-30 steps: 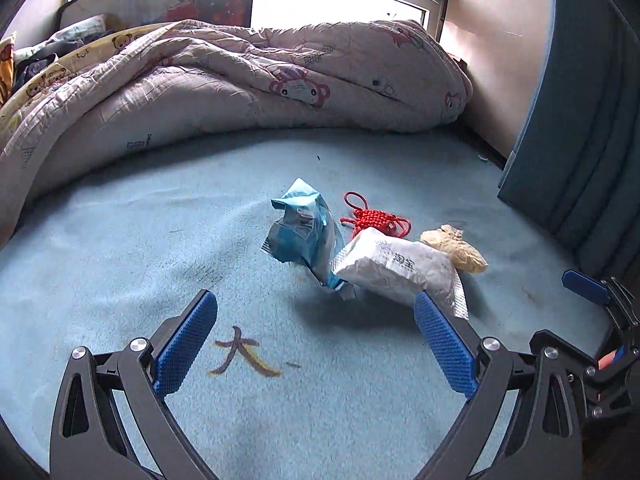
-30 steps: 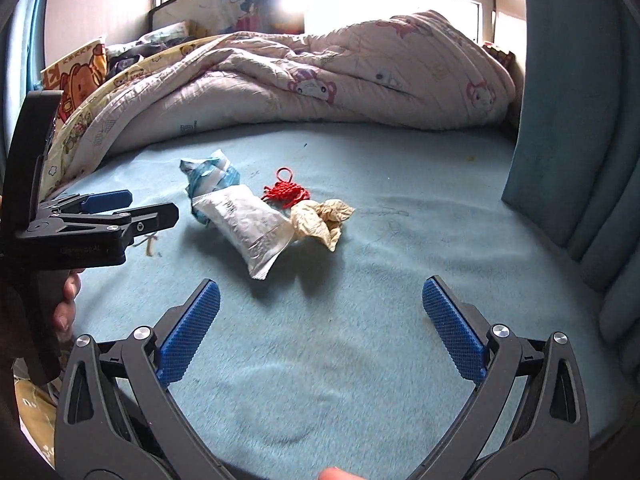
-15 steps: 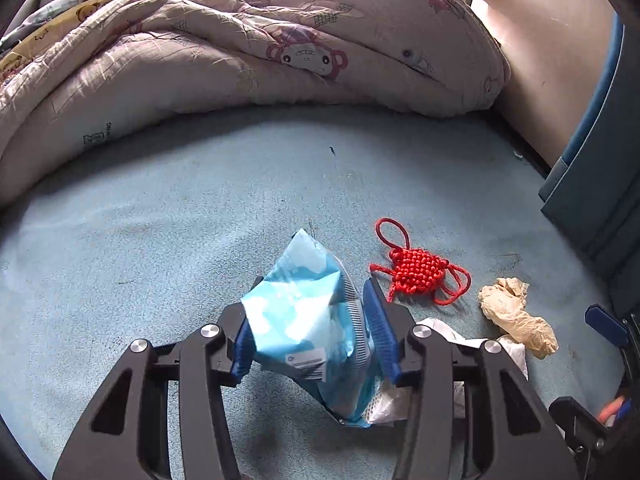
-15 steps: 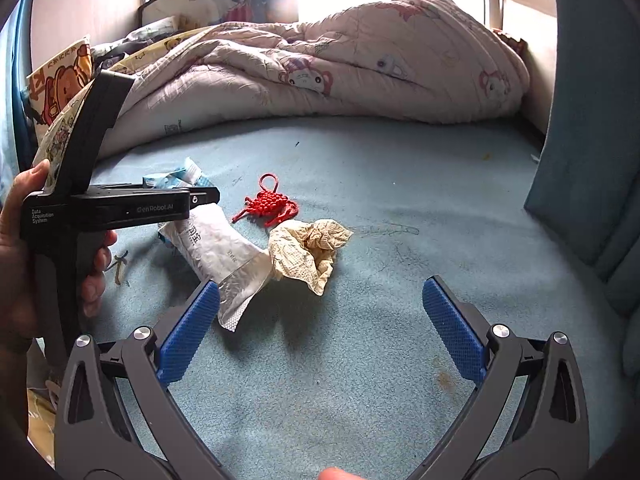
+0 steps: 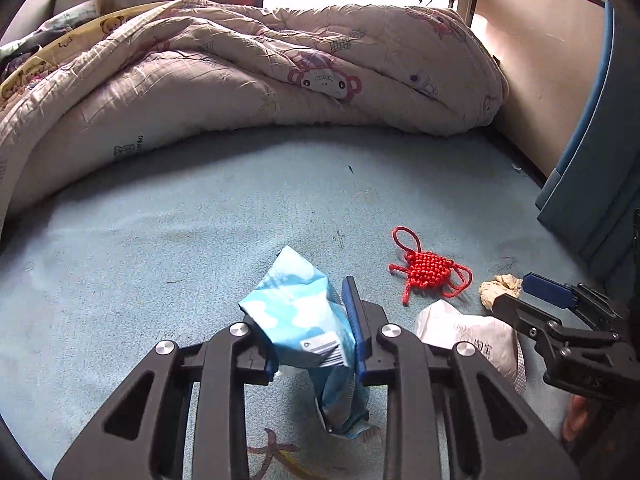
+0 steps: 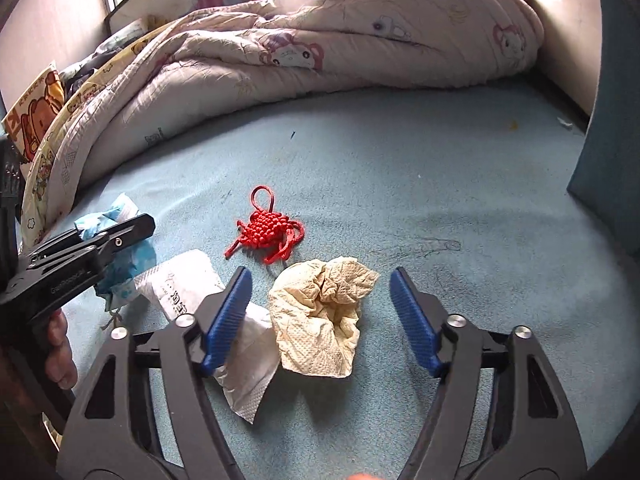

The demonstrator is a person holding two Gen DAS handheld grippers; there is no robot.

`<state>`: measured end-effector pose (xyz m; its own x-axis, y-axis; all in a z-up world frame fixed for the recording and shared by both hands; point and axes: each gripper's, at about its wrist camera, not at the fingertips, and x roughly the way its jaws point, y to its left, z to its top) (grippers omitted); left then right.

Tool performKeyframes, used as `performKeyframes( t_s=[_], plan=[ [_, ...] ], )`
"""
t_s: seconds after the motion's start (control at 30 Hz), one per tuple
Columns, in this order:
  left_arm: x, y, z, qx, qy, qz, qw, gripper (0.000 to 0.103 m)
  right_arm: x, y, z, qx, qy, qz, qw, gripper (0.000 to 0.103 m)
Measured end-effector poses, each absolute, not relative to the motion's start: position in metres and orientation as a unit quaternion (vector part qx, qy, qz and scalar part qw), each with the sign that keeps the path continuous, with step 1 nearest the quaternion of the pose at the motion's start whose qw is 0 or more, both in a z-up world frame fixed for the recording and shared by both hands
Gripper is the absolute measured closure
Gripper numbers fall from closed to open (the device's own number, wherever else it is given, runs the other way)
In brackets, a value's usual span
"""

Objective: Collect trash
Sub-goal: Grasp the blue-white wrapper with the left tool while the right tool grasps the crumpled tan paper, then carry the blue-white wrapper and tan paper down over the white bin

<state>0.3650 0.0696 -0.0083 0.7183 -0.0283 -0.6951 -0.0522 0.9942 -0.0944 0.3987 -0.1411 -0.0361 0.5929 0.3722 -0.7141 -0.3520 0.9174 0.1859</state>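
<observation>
Between my left gripper's [image 5: 314, 340] blue pads sits the light blue wrapper [image 5: 300, 312], and the jaws, which have just been closing, now press it from both sides so that it crumples upward and trails below them. My right gripper [image 6: 320, 320] has also just been closing its jaws, but they stand about half open around the crumpled beige tissue [image 6: 320, 316], which lies between the pads with a gap on the right side; I see no squeeze on it, so I count it as not gripped. That gripper's left finger [image 6: 226, 316] lies over the white packet [image 6: 180, 288], which rests on the blue bed sheet [image 6: 440, 184] just beside the tissue and touching it. Just beyond both lies a red knotted cord ornament [image 6: 268, 232], apart from either gripper. Farther back a pale cartoon-print quilt [image 5: 240, 80] is heaped along the bed's far side, and a blue curtain [image 5: 600, 184] hangs at the right.
</observation>
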Motion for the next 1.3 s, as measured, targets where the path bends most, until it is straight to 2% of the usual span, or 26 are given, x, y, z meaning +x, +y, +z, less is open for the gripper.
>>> performKeyframes(
  t_s=[0.03, 0.07, 0.2, 0.4, 0.73, 1.07, 1.3],
  plan=[
    [0.362, 0.07, -0.006, -0.052, 0.373, 0.006, 0.926, 0.078, 0.398, -0.14, -0.037, 0.011, 0.407, 0.206, 0.89, 0.061],
    [0.358, 0.071, -0.004, -0.051, 0.371, 0.005, 0.927, 0.078, 0.398, -0.14, -0.039, 0.005, 0.414, 0.205, 0.887, 0.081],
    [0.34, 0.073, 0.003, -0.052, 0.365, 0.002, 0.93, 0.078, 0.388, -0.143, -0.038, -0.006, 0.411, 0.202, 0.889, 0.086],
    [0.309, 0.076, 0.016, -0.057, 0.358, 0.004, 0.932, 0.078, 0.351, -0.156, -0.007, -0.019, 0.373, 0.207, 0.904, 0.086],
    [0.212, 0.053, 0.025, -0.044, 0.352, -0.007, 0.935, 0.078, 0.249, -0.173, 0.023, -0.039, 0.34, 0.245, 0.907, 0.086],
    [0.124, 0.021, 0.01, -0.012, 0.365, -0.019, 0.931, 0.078, 0.138, -0.165, 0.002, -0.058, 0.339, 0.301, 0.89, 0.086],
    [0.077, 0.007, -0.023, -0.008, 0.384, -0.03, 0.923, 0.078, 0.081, -0.171, -0.048, -0.064, 0.361, 0.311, 0.877, 0.086]
  ],
)
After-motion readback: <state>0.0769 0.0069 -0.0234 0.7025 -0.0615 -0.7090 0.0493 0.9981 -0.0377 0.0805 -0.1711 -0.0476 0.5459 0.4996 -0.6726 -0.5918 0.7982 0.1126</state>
